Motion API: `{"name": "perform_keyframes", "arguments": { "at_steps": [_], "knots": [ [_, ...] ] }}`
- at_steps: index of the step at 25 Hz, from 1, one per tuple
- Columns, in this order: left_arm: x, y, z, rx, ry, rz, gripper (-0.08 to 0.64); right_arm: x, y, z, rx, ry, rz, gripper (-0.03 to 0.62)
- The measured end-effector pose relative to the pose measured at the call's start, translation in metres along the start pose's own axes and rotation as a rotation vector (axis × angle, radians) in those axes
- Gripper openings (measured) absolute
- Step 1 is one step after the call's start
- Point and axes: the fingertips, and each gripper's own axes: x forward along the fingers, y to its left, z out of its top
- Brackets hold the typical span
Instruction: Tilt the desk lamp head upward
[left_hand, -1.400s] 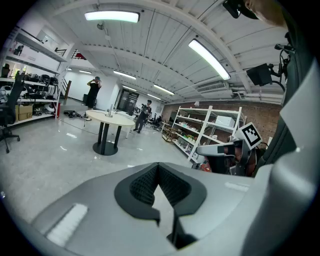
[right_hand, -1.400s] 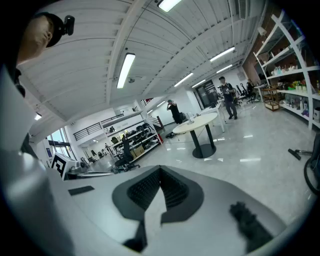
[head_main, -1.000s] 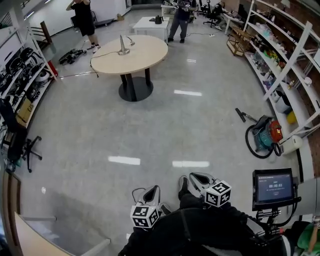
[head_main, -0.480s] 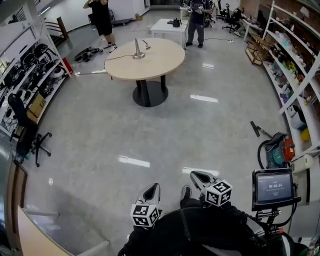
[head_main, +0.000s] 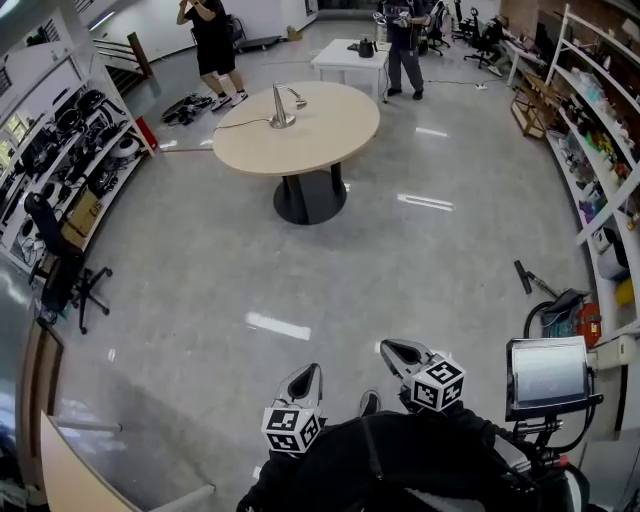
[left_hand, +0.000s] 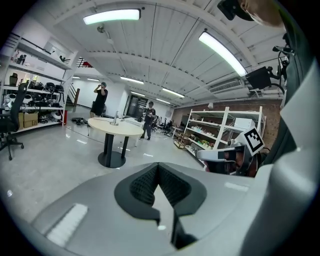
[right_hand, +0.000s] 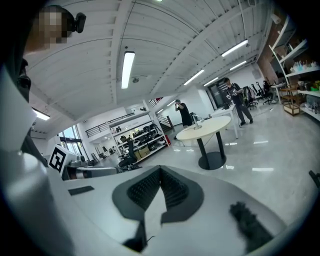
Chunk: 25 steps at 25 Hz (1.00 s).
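Observation:
A silver desk lamp (head_main: 278, 106) with a cone-shaped base and a thin bent arm stands on the far side of a round beige table (head_main: 315, 140), well ahead of me across the floor. It appears small in the left gripper view as the lamp (left_hand: 116, 118) and in the right gripper view as the lamp (right_hand: 195, 121). My left gripper (head_main: 311, 370) and right gripper (head_main: 386, 347) are held close to my body at the bottom of the head view, far from the table. Both are shut and hold nothing, as the left gripper (left_hand: 158, 165) and right gripper (right_hand: 160, 169) show.
Two people stand beyond the table, one (head_main: 213, 45) at the left and one (head_main: 405, 40) beside a white table (head_main: 350, 58). Shelves line the left wall (head_main: 70, 160) and right wall (head_main: 600, 130). An office chair (head_main: 62, 270), a vacuum cleaner (head_main: 565, 310) and a screen (head_main: 545, 372) stand nearby.
The round table and lamp have come nearer and shifted right in the head view as I move forward across the floor. Both grippers stay shut, in the same place before me.

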Motion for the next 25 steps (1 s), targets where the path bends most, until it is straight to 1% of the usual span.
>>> {"name": "perform_keyframes", "arguments": {
  "at_steps": [4,8,11,17,21,25],
  "knots": [
    [0.024,-0.007,0.003,-0.01,0.021,0.005,0.006,0.004,-0.025,0.003,0.021,0.014,0.011,-0.005],
    [0.04,-0.003,0.009,-0.016,0.038,0.023,0.006,0.013,-0.04,0.006,0.039,0.03,0.03,-0.005],
    [0.057,-0.002,0.013,-0.017,0.051,0.02,0.006,0.019,-0.054,0.01,0.045,0.032,0.029,-0.005],
    [0.095,0.013,0.037,0.001,0.059,-0.026,0.006,0.039,-0.08,0.034,0.047,0.006,-0.016,-0.005],
    [0.128,0.027,0.049,0.013,0.072,-0.063,0.006,0.056,-0.102,0.052,-0.007,-0.003,-0.072,-0.005],
    [0.157,0.053,0.065,0.015,0.083,-0.099,0.006,0.088,-0.117,0.066,-0.006,0.0,-0.108,-0.005]
  ]
}}
